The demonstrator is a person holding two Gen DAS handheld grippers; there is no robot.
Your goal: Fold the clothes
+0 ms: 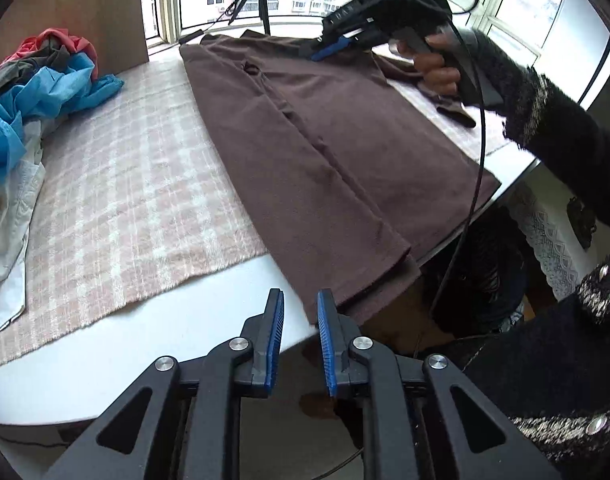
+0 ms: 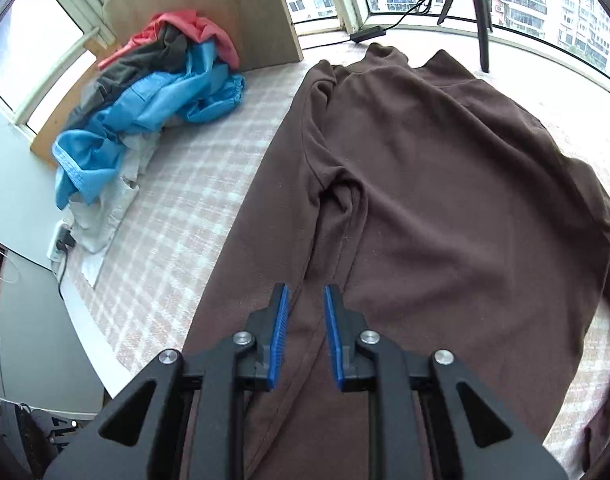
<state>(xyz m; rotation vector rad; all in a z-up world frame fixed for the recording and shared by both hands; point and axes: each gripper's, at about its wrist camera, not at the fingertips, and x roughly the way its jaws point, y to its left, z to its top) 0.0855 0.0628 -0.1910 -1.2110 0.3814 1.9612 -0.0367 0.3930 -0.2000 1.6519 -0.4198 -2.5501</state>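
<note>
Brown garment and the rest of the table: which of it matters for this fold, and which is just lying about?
In play:
brown garment, spread flat
left gripper, open, at its near hem
right gripper, open, above it

Lying about:
clothes pile
checked cloth underneath
tripod
wooden board

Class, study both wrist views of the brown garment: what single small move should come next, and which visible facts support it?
Probably lower the left gripper onto the brown garment's near hem and pinch it. That gripper is open and empty just short of the hem at the table edge. One side already looks folded inward, and the right gripper, also open, hovers over the cloth, so neither one has a grip yet.
</note>
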